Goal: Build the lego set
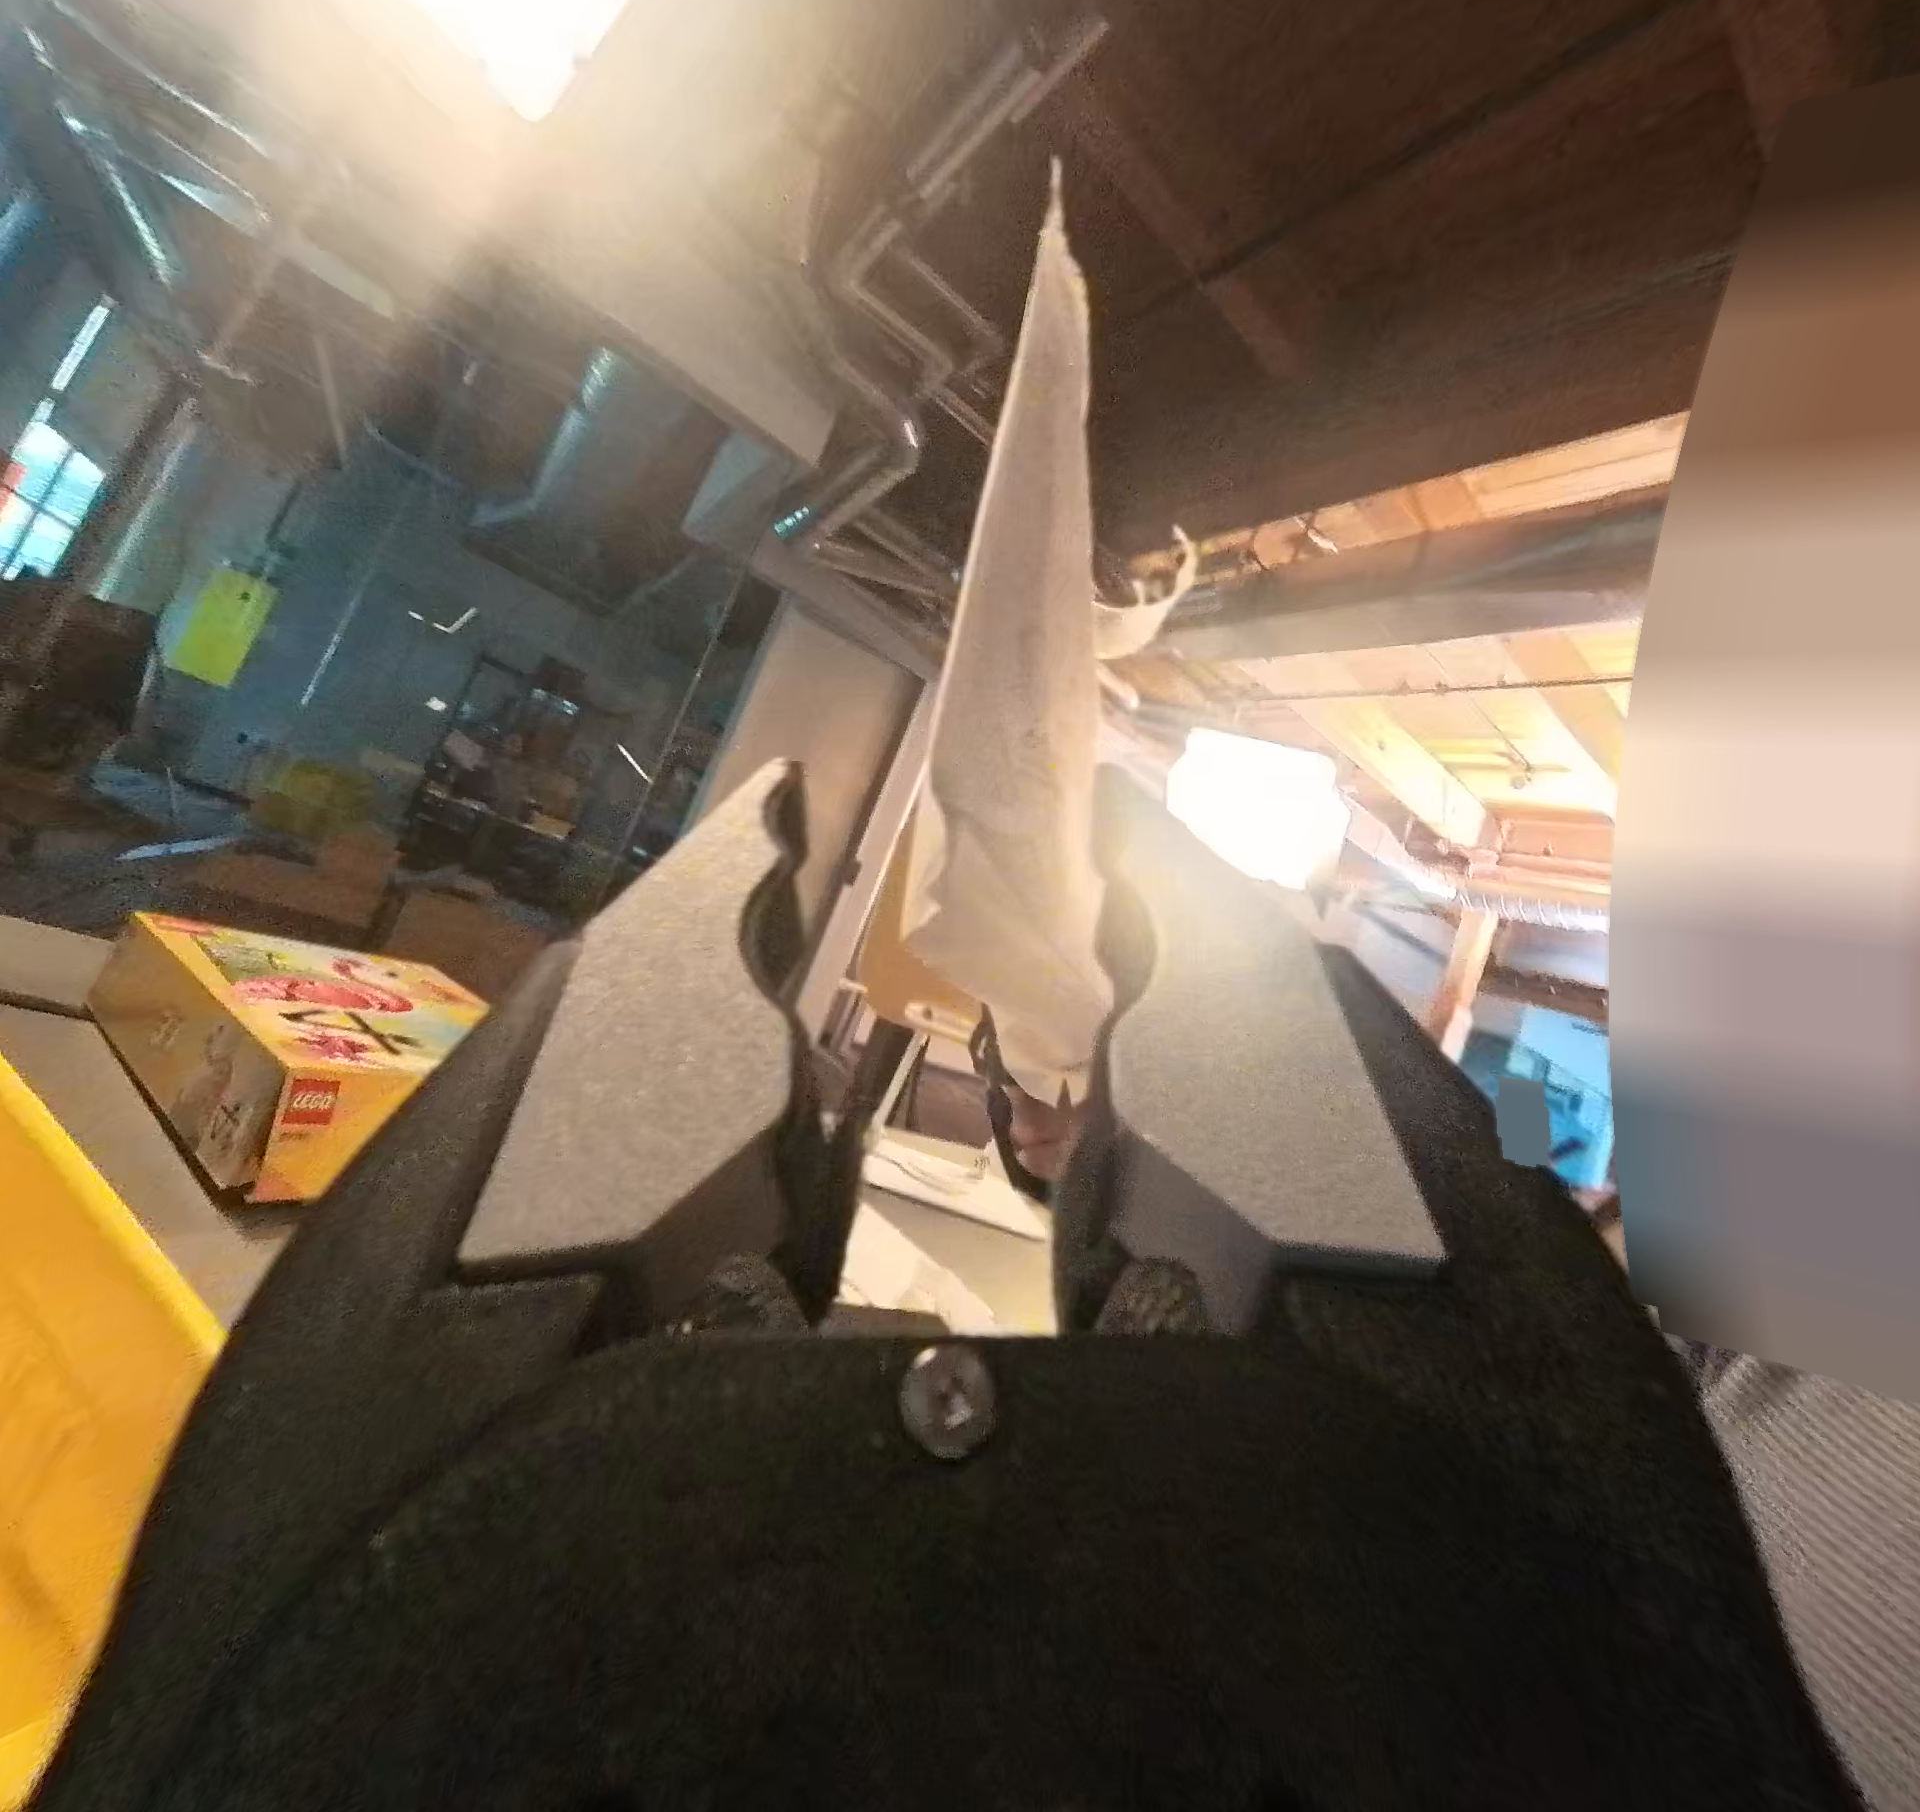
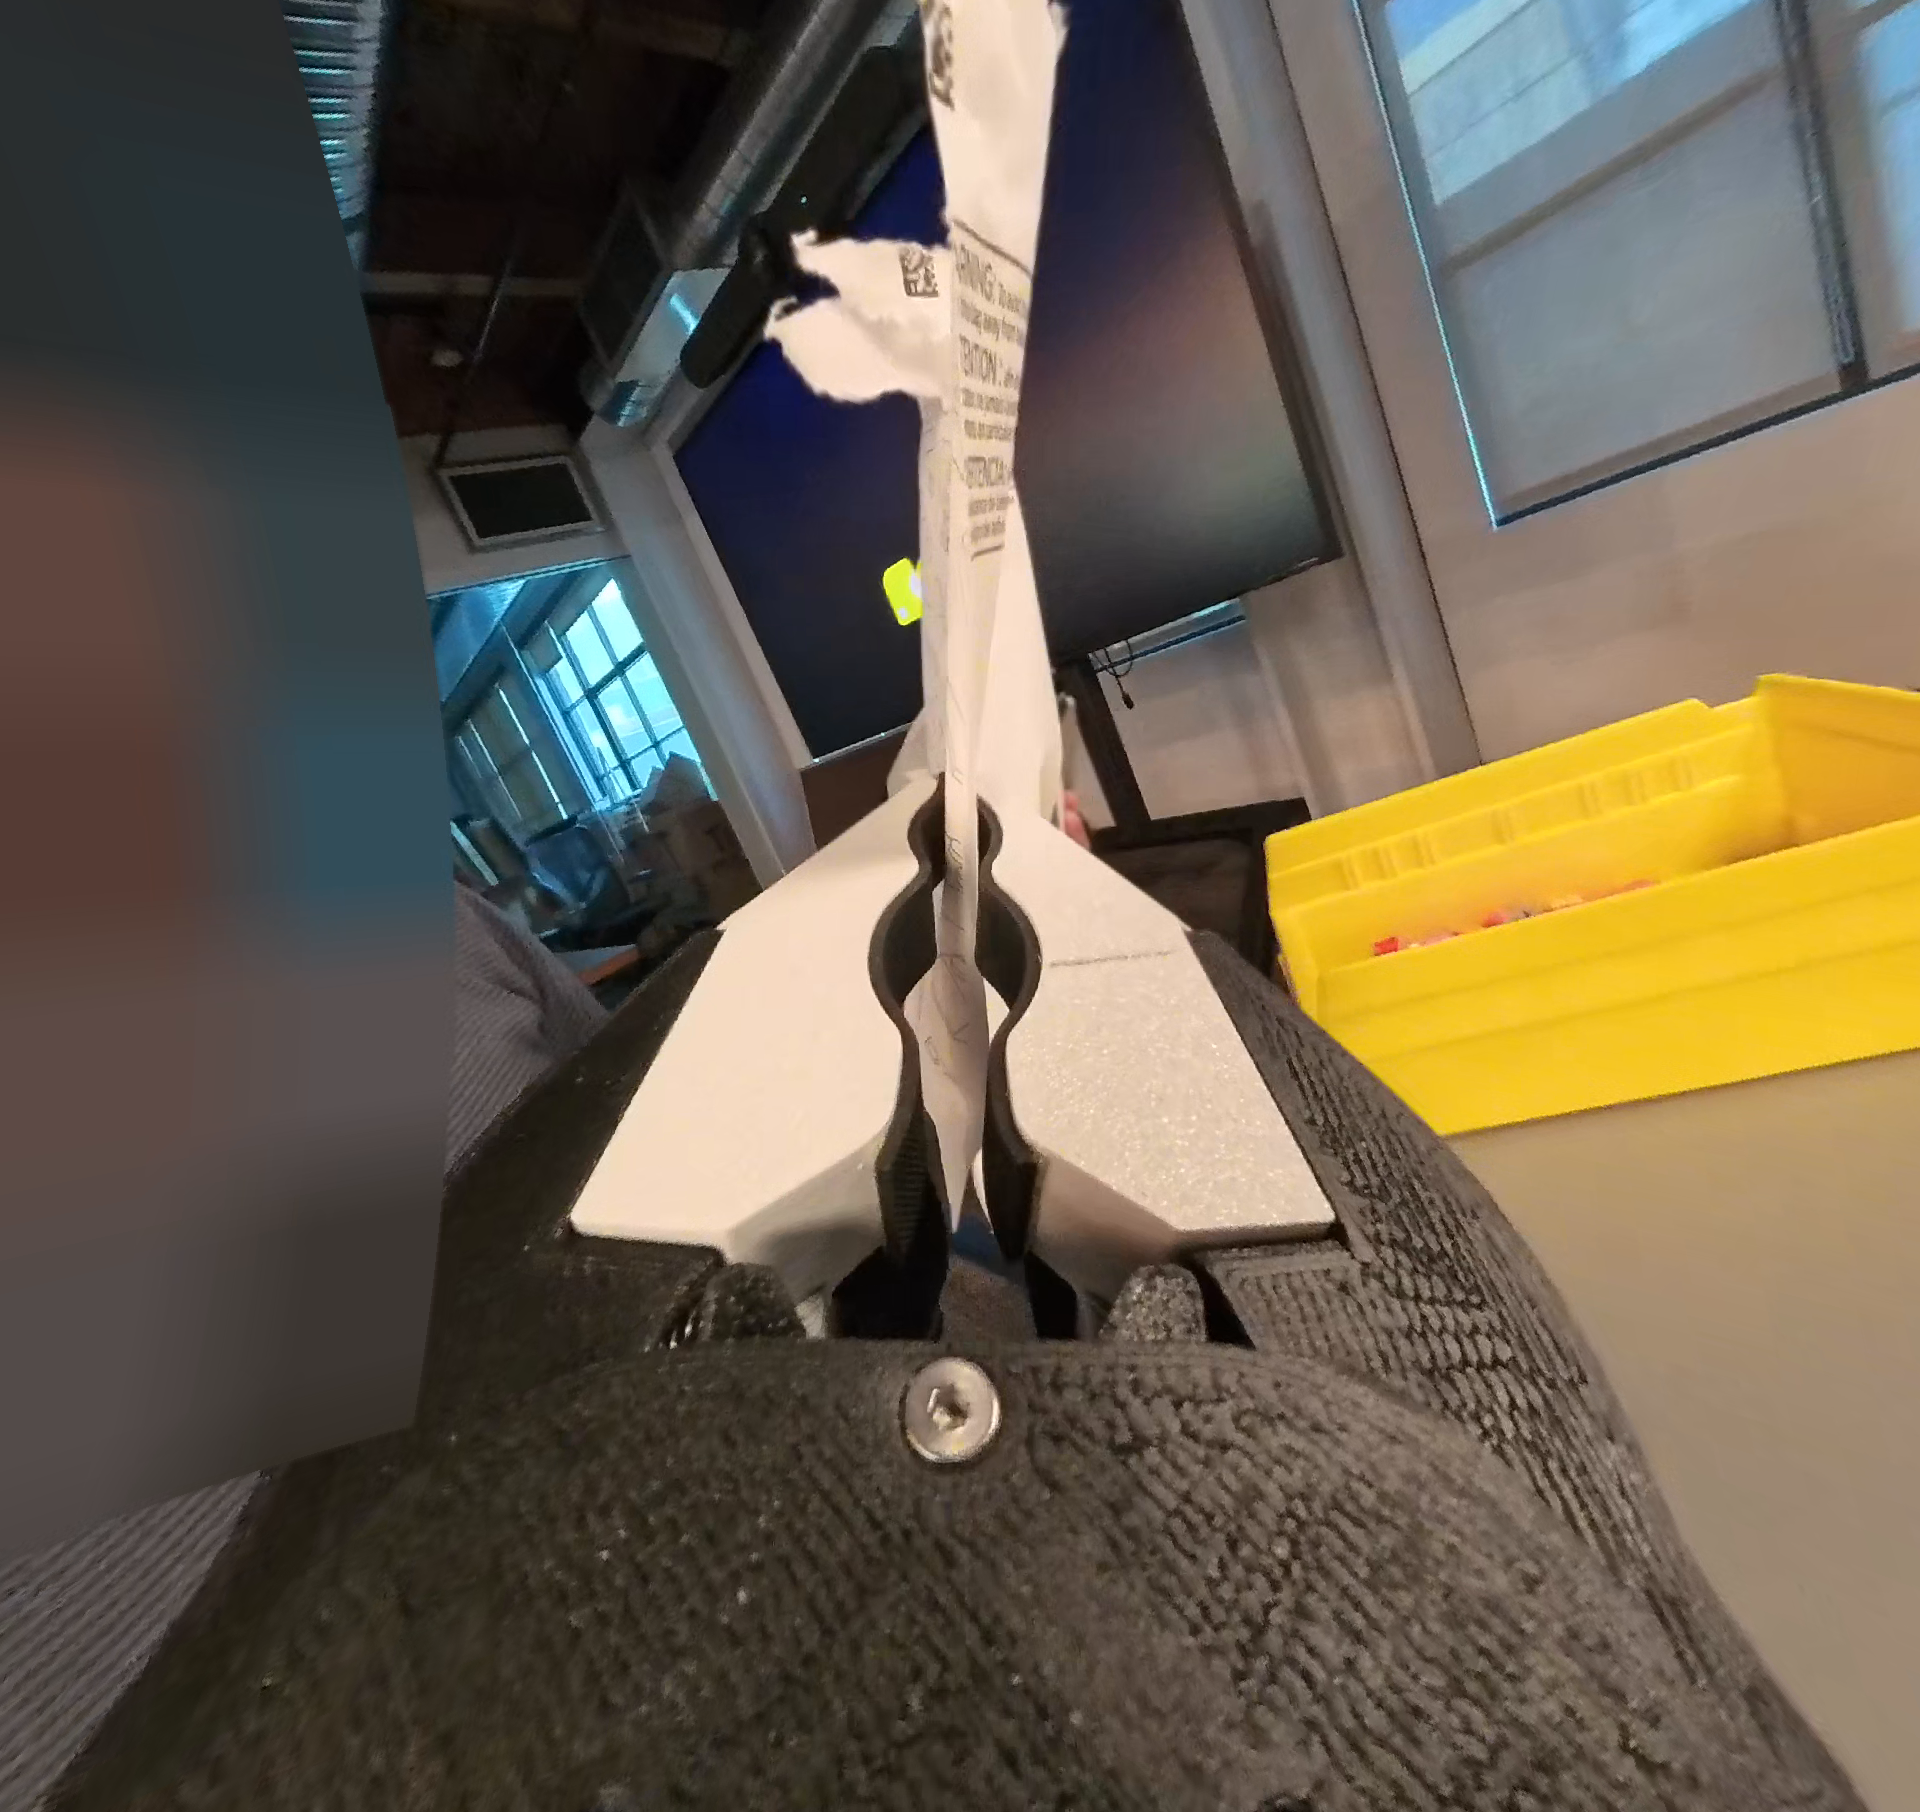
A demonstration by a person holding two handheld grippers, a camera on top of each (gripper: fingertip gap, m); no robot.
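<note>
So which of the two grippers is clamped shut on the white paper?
The right gripper: it pinches the paper bag. The left gripper stands open.

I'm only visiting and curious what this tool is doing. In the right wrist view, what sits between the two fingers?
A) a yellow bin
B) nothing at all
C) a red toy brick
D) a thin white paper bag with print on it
D: the right gripper has its fingers closed on a white printed paper bag that sticks up beyond the tips; the yellow bin stands apart on the table.

Yellow bin, seemingly cardboard box
</note>
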